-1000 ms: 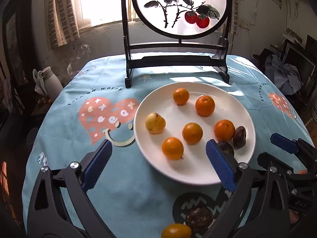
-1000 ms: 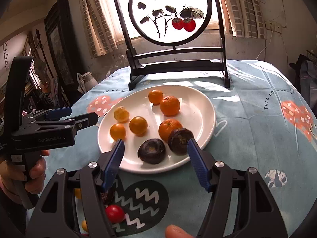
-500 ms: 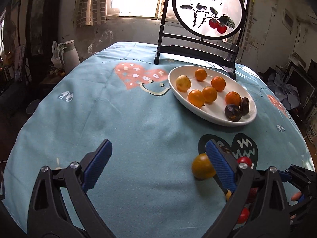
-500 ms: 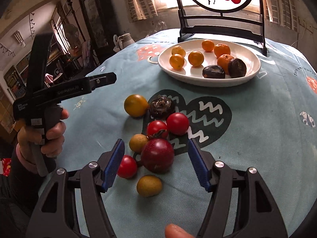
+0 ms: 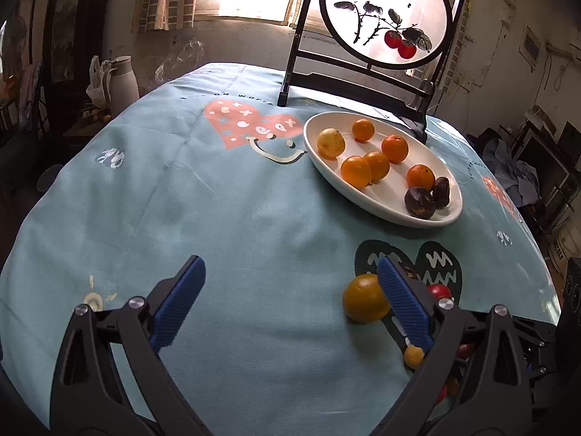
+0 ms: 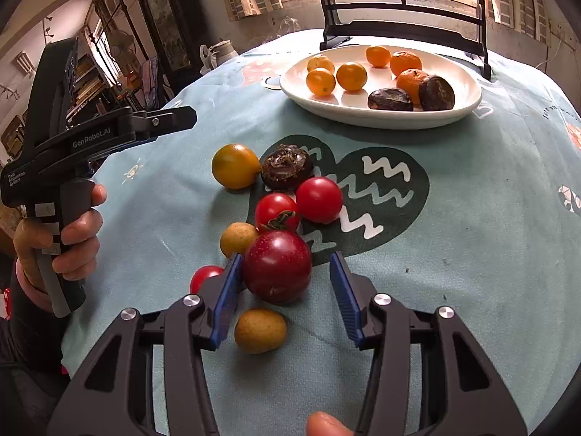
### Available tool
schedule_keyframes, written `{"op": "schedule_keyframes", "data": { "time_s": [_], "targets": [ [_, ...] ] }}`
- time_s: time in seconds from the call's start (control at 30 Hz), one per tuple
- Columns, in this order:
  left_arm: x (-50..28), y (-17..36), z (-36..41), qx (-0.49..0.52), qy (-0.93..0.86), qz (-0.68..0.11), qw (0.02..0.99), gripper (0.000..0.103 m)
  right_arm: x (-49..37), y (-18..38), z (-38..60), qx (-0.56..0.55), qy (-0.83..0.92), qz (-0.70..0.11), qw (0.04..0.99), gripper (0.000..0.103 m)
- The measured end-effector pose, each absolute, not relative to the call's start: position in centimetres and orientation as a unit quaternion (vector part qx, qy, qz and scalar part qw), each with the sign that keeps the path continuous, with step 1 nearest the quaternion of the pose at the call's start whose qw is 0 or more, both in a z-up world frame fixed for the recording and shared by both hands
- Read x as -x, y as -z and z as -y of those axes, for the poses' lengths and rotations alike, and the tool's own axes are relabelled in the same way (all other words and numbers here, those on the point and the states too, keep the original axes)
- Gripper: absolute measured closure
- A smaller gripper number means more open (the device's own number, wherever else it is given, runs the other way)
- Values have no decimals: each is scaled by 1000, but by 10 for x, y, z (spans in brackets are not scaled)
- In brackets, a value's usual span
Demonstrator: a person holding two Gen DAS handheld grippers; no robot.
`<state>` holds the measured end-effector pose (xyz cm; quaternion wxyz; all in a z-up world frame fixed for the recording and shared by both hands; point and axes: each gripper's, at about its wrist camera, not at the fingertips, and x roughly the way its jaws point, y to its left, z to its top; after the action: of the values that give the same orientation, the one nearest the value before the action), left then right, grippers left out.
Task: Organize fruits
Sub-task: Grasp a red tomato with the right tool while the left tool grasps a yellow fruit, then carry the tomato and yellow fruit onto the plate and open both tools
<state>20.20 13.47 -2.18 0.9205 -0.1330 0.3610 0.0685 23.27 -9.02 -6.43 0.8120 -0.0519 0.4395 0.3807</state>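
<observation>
Plate (image 6: 468, 107) set on tabletop (image 6: 472, 254) before the screen stand (image 6: 399, 32); citrus and dark fruits held in it. Loose fruit cluster lies nearer: plum (image 6: 276, 266) flanked by tomatoes (image 6: 319, 200), passion fruit (image 6: 287, 167) behind.

"GenRobot.AI" runs in white along the black left gripper (image 6: 109, 138), with small "Data Acquisition System" lettering near its handle. Brushed Chinese characters mark the round painted screen (image 5: 386, 18); the tablecloth's (image 5: 236, 218) printed words are too small to read.
</observation>
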Motion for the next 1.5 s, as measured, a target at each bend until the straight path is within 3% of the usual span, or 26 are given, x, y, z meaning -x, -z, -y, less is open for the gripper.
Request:
{"op": "schedule_keyframes", "data": {
  "time_s": [0.13,0.27,0.4,0.6,0.77,1.5],
  "targets": [
    [-202,23,-135,133,-68,-364,919,6,-231,64,88,52,-392,-437,808,64],
    [-203,24,-134,132,-64,-367,919,6,-233,61,93,47,-391,-436,809,65],
    [-205,26,-123,120,-24,-372,920,8,-242,45,122,-31,-391,-417,820,65],
    [-206,35,-75,13,29,-382,924,34,-249,44,138,-63,-358,-421,831,65],
    [-210,46,-64,-11,42,-399,916,55,-247,43,137,-66,-358,-420,831,65],
    [-229,55,-76,6,22,-413,911,61,-244,42,138,-66,-359,-421,830,65]
  ]
}}
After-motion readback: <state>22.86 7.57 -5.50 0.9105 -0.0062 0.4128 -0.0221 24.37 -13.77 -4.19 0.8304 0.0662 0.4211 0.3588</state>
